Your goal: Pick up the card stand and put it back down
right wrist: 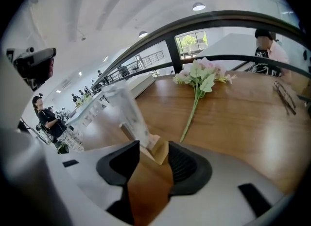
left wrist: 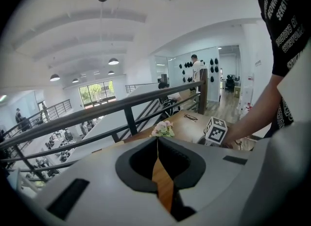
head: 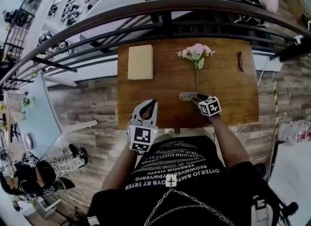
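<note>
Bright, even daylight fills all three views, and shadows are soft and faint. In the left gripper view round ceiling lamps (left wrist: 113,61) glow white, and a far window (left wrist: 97,94) is washed out. In the right gripper view the table (right wrist: 252,137) carries a broad pale sheen toward its right edge, and the clear card stand (right wrist: 127,111) near the lens is smeared and out of focus. The wide-angle lenses bow the railing (head: 160,8) into an arc, and the corners of both gripper views fall to black. The head view is sharp at the table and softer toward its edges.
</note>
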`<control>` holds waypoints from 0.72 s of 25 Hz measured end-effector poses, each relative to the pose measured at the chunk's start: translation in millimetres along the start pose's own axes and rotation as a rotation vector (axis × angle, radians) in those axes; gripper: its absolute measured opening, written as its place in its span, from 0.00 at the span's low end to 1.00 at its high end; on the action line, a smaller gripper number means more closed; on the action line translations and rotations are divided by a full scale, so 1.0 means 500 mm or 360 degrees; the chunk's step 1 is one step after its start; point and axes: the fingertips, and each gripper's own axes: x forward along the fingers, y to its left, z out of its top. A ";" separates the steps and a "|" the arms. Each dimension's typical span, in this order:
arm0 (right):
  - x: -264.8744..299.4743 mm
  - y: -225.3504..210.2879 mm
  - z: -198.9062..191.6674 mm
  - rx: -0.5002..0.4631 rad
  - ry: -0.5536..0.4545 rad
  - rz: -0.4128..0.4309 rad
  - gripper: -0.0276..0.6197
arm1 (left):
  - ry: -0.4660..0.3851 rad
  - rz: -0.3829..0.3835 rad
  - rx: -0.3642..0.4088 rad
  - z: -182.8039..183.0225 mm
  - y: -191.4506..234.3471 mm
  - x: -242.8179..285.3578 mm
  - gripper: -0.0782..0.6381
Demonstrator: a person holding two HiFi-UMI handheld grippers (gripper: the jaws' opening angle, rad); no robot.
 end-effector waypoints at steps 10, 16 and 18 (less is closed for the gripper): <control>-0.163 0.008 0.047 -0.0048 -0.0238 -0.0279 0.39 | -0.0184 -0.0023 0.0015 0.028 0.007 -0.064 0.15; -0.316 0.073 0.124 -0.0100 -0.0550 -0.0426 0.13 | -0.0312 -0.0046 -0.0005 0.069 0.020 -0.098 0.15; -0.368 0.106 0.157 -0.0137 -0.0678 -0.0465 0.07 | -0.0360 -0.0044 -0.0011 0.089 0.025 -0.116 0.15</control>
